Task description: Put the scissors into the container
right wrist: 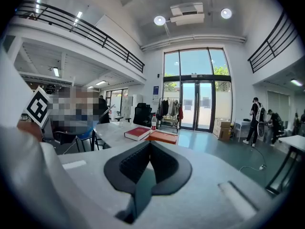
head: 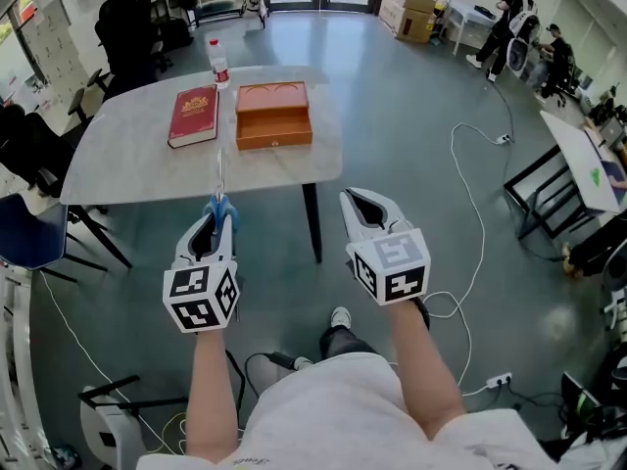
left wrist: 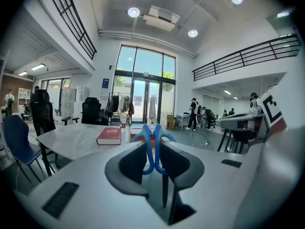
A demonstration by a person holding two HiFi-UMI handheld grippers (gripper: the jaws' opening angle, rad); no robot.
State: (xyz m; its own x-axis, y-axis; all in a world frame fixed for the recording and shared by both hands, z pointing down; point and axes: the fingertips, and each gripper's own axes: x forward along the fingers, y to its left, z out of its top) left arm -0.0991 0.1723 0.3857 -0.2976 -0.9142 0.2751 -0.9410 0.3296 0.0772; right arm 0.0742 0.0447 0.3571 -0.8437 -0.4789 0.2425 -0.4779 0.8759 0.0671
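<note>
The scissors (head: 219, 186) have blue handles and thin blades that point toward the table. My left gripper (head: 220, 219) is shut on the handles, in the air just short of the table's near edge. In the left gripper view the blue handle loops (left wrist: 144, 136) stand up between the dark pads. The container (head: 273, 116) is an open orange box on the grey table (head: 127, 160), straight ahead of the scissors; the right gripper view shows the same container (right wrist: 164, 137). My right gripper (head: 355, 200) hangs off the table's right side over the floor, shut and empty.
A red book (head: 194, 116) lies left of the container, with a plastic bottle (head: 217, 64) behind it. Black chairs (head: 132, 27) stand at the far left and a blue chair (head: 24, 228) at the near left. White cables (head: 470, 213) run over the floor on the right. People stand far off.
</note>
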